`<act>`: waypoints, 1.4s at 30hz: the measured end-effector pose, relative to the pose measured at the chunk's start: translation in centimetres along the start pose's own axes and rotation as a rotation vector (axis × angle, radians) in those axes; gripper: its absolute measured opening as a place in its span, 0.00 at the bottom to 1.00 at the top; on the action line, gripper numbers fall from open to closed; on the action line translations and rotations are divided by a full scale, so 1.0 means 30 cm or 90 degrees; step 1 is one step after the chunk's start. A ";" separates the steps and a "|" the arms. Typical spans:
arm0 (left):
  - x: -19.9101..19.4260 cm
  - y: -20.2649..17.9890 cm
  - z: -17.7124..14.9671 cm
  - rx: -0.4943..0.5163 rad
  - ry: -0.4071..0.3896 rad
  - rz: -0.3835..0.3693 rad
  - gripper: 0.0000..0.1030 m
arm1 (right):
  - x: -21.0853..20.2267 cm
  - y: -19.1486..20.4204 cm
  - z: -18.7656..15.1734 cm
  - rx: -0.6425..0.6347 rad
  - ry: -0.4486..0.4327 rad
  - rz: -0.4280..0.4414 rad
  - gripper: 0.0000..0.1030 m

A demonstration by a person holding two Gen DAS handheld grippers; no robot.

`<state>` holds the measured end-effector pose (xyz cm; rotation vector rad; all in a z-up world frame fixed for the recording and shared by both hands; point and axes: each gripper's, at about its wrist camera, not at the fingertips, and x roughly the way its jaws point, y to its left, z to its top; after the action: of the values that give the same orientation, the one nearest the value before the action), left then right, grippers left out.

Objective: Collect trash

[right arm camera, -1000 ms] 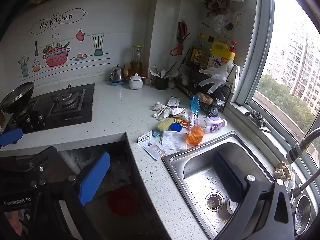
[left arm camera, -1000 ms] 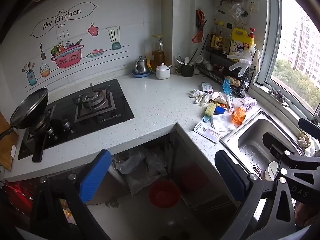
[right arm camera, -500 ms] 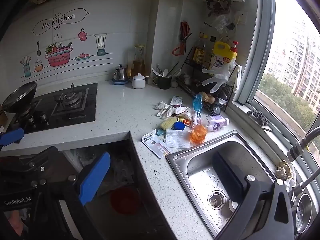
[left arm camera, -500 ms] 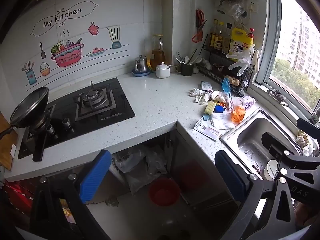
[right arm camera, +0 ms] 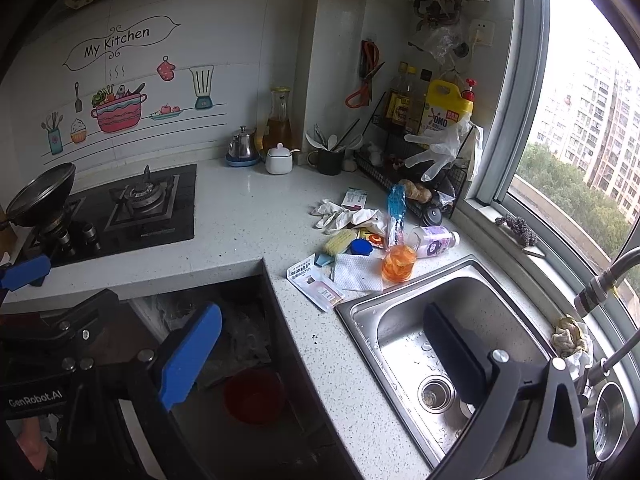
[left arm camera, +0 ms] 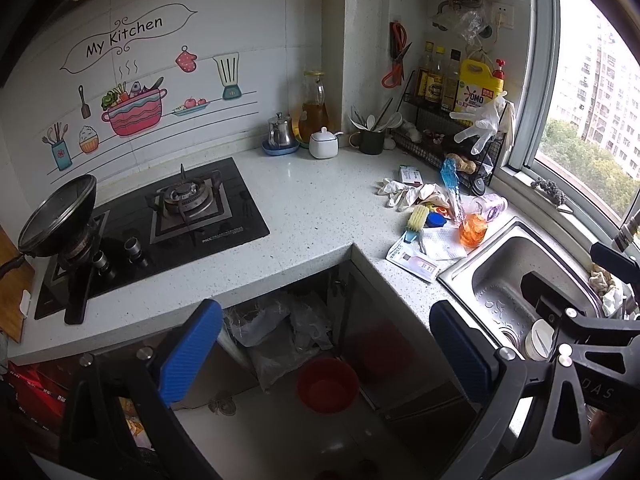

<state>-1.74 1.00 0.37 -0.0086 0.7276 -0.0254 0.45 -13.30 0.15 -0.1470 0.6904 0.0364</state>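
Both grippers, left gripper [left arm camera: 324, 352] and right gripper [right arm camera: 320, 344], gape wide and empty; approach the crumpled white paper tissue [right arm camera: 357, 274] squarely, clear of the steel sink [right arm camera: 360, 308]

Speckled pale stone worktop [right arm camera: 248, 216], smooth with a slight sheen. Brushed stainless-steel sink [right arm camera: 404, 322], wet and reflective. Glossy black glass hob [left arm camera: 224, 216]. Shiny white wall tiles [left arm camera: 248, 20]. Crumpled paper towel [right arm camera: 356, 274], matt and embossed. Translucent orange plastic bottle [right arm camera: 398, 266]. Matt blue ribbed pads on black plastic tool fingers [right arm camera: 188, 356].
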 end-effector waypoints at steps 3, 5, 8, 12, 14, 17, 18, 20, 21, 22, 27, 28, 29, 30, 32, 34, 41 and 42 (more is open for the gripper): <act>0.000 0.003 0.002 -0.002 0.004 -0.004 1.00 | -0.003 0.000 -0.001 -0.003 -0.002 0.000 0.99; 0.000 0.001 0.001 0.000 0.003 -0.003 1.00 | -0.004 0.003 0.000 -0.004 -0.002 -0.001 0.99; -0.001 0.002 0.000 -0.001 0.003 -0.004 1.00 | -0.006 0.003 -0.001 -0.003 0.000 0.001 0.99; 0.000 0.001 -0.002 0.000 0.003 -0.003 1.00 | -0.008 0.007 -0.001 -0.005 0.000 0.002 0.99; 0.000 0.002 -0.006 0.000 0.005 -0.002 1.00 | -0.008 0.007 -0.002 -0.005 0.000 0.003 0.99; 0.002 0.002 -0.011 -0.001 0.007 -0.001 1.00 | -0.005 0.009 -0.003 -0.005 0.003 0.005 0.99; 0.002 0.004 -0.013 -0.002 0.008 -0.002 1.00 | -0.004 0.009 -0.004 -0.005 0.005 0.005 0.99; 0.002 0.005 -0.013 -0.003 0.007 -0.002 1.00 | -0.001 0.011 -0.003 -0.006 0.006 0.004 0.99; 0.003 0.007 -0.012 -0.002 0.006 -0.001 1.00 | -0.001 0.010 -0.003 -0.006 0.005 0.004 0.99; 0.004 0.006 -0.012 -0.002 0.006 0.000 1.00 | -0.002 0.011 -0.004 -0.007 0.005 0.004 0.99; 0.005 0.007 -0.014 -0.001 0.006 0.002 1.00 | 0.000 0.013 -0.006 -0.004 0.008 0.006 0.99; 0.006 0.009 -0.014 -0.002 0.006 0.002 1.00 | 0.000 0.013 -0.006 -0.004 0.009 0.007 0.99; 0.006 0.009 -0.014 -0.002 0.006 0.002 1.00 | 0.001 0.013 -0.006 -0.004 0.010 0.007 0.99; 0.005 0.010 -0.014 -0.002 0.006 0.001 1.00 | 0.001 0.012 -0.006 -0.004 0.010 0.007 0.99; 0.006 0.011 -0.014 -0.001 0.006 0.002 1.00 | 0.001 0.014 -0.006 -0.004 0.010 0.007 0.99; 0.006 0.014 -0.015 -0.002 0.005 0.004 1.00 | 0.002 0.014 -0.006 -0.004 0.010 0.008 0.99; 0.024 0.019 -0.013 -0.003 0.006 0.018 1.00 | 0.013 0.014 -0.001 -0.009 0.013 0.016 0.99; 0.026 0.018 -0.013 -0.004 0.006 0.019 1.00 | 0.014 0.013 -0.001 -0.009 0.013 0.018 0.99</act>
<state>-1.41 1.51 -0.45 -0.0040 0.7372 0.0052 0.73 -12.92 -0.18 -0.1515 0.7134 0.0663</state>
